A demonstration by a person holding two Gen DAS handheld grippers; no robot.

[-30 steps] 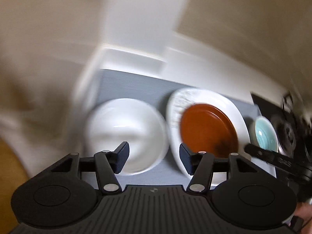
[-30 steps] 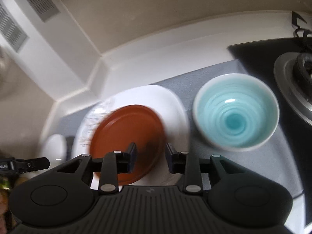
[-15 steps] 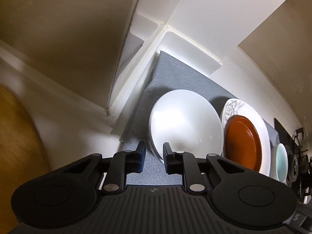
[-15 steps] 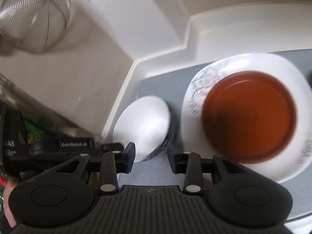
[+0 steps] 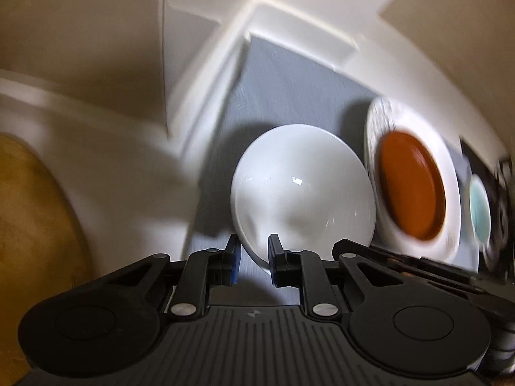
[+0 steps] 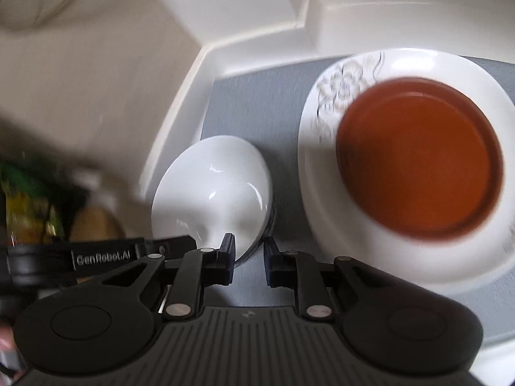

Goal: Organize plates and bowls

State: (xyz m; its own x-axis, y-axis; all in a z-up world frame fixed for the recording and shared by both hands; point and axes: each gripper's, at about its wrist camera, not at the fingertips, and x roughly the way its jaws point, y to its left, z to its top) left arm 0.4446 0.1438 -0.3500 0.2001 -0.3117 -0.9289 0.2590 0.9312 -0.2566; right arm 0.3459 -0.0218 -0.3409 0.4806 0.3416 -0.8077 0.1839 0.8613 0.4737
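Left gripper [image 5: 252, 259]: fingers drawn close together, straddling the near rim of the white bowl [image 5: 302, 189]; whether the pads actually press the rim cannot be told through the blur.
Right gripper [image 6: 248, 257]: fingers narrowly parted, nothing between them; the same bowl's [image 6: 212, 199] near edge lies just ahead and to the left of the gap.
White bowl: directly ahead of the left gripper on the grey mat [image 5: 283, 80]; it appears tipped toward the camera, and a second rim seems to show beneath it in the right wrist view, so it may be nested on another bowl.
Orange plate [image 6: 418, 157]: ahead and to the right of the right gripper, resting on the larger white patterned plate [image 6: 341, 74].
Teal bowl [image 5: 479, 209]: far right of the left gripper, beyond the plates, near the stove edge.
Worktop [image 6: 402, 16]: white, raised ledge behind the mat.
Risk, slip: a glazed, curved rim held by a shallow bite probably pivots or slides out if lifted quickly.
Risk, collision: the bowl sits just beside the patterned plate; a swing to the right likely knocks ceramic on ceramic and may shift the orange plate.
Risk, interference: both grippers crowd the same bowl edge, so one could strike the other's fingers.
Risk, hidden load: if a lower bowl is stuck beneath, it could rise and then drop.
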